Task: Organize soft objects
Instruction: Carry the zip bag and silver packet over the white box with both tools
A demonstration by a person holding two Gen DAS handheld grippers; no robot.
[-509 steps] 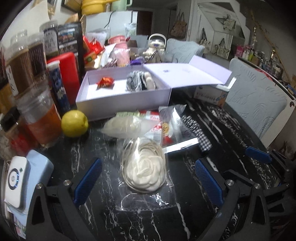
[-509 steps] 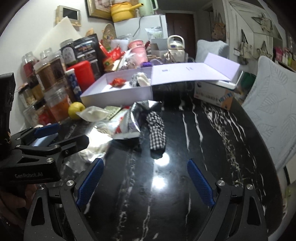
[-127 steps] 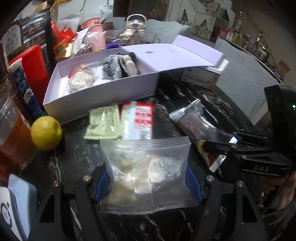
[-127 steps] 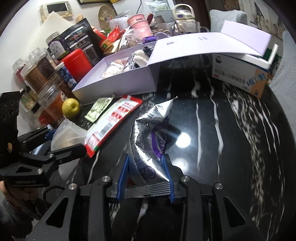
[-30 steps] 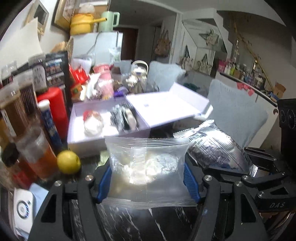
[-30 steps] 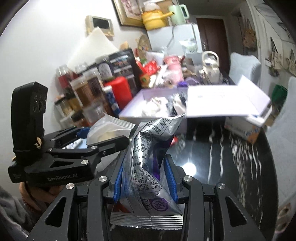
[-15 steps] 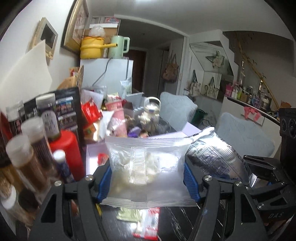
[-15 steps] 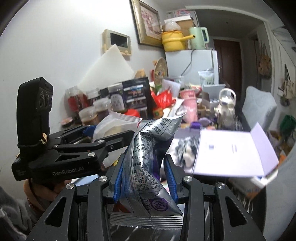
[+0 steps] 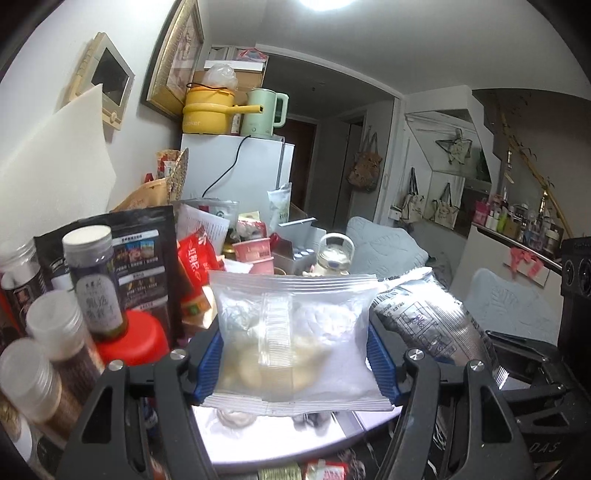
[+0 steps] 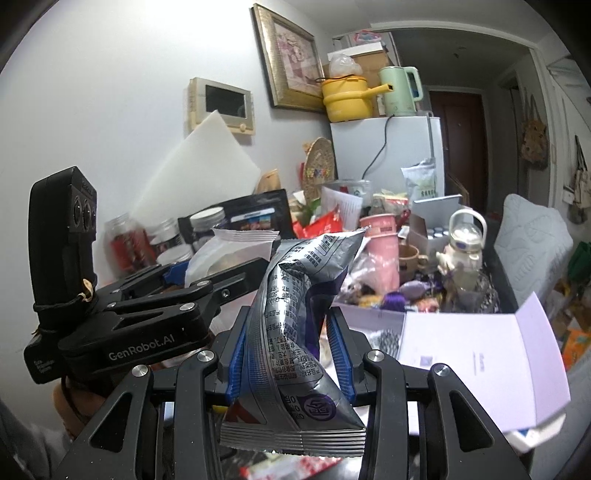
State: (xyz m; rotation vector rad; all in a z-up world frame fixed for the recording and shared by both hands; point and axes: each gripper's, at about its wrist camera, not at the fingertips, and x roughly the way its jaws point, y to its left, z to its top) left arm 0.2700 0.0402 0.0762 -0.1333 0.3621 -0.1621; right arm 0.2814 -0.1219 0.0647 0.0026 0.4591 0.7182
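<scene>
Indoor light, fairly even; main source a ceiling lamp (image 9: 325, 3), blown out at top edge of left view. Strong fisheye: walls bow, black vignette in corners. Glare on the white box (image 9: 280, 439) interior below the bag, washed out. Right view's box lid (image 10: 476, 354) slightly soft w/ motion blur; doorway (image 10: 461, 129) dim.

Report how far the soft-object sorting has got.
Done: a white bundle and a striped item already lie in the lavender box. In hand: left gripper clamps a clear zip bag; right gripper clamps a silver snack pouch. Left: boxing both, then the red packet below.
</scene>
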